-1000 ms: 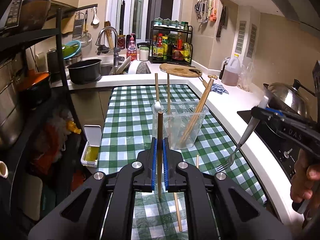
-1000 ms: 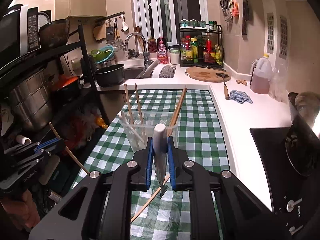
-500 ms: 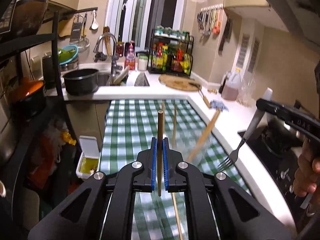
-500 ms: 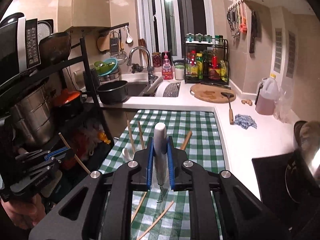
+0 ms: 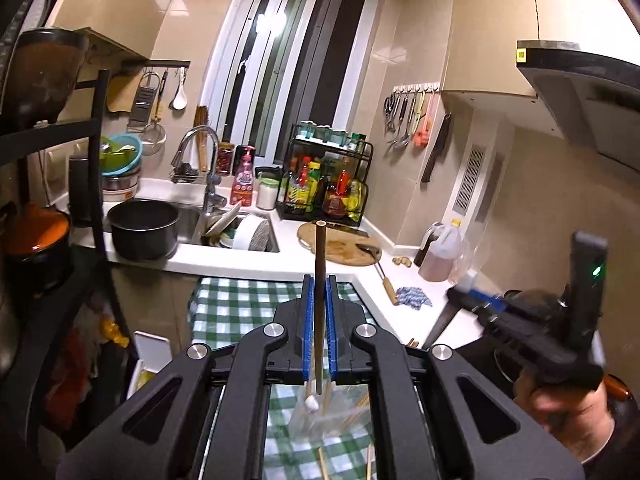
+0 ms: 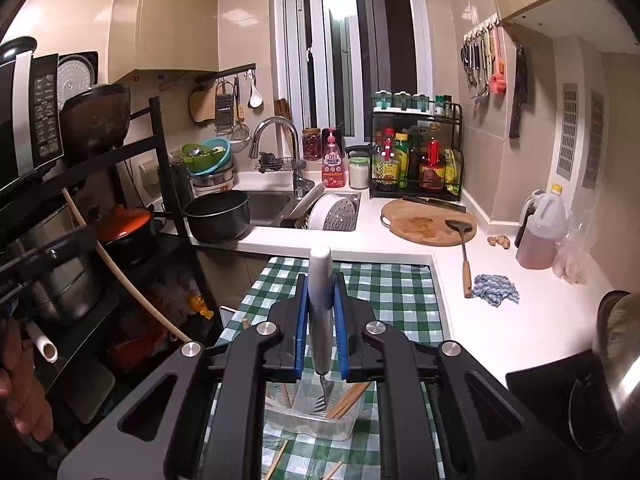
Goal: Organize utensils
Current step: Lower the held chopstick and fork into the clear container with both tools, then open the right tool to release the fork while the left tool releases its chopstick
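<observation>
left gripper [image 5: 319,312]: my fingers are clamping tight on a chopstick [image 5: 320,264], no gap either side; stick is standing upright, top end poking above the blue pads, bottom end hanging just over the bin [image 5: 340,408].
right gripper [image 6: 321,320]: my fingers are nearly closed, squeezing a fork [image 6: 320,304] by its white handle; tines are pointing down, dangling just above or just inside the bin's rim, cannot tell which.
fork in left view: only a blurred strip of it is showing under my right gripper [image 5: 474,298] at the right edge.
chopstick in right view: it is showing as a pale diagonal stick at the left edge, by the black rack [image 6: 168,184].
bin: clear plastic, sitting on the green checked cloth [image 6: 384,284] on the desk [image 6: 500,332], right below both grippers.
bin contents: several wooden chopsticks are leaning inside; a white-tipped utensil [image 5: 311,402] is standing in it too.
loose chopsticks: a few are lying on the cloth beside the bin, near the bottom edge of both views.
right hand [image 5: 560,408]: it is wrapping the handle of my right gripper, low right in the left view.
left hand [image 6: 20,380]: partly showing at the left edge of the right view.
background: a sink [image 6: 272,204] and a round board [image 6: 428,222] are sitting farther back on the desk, well apart from the bin.
</observation>
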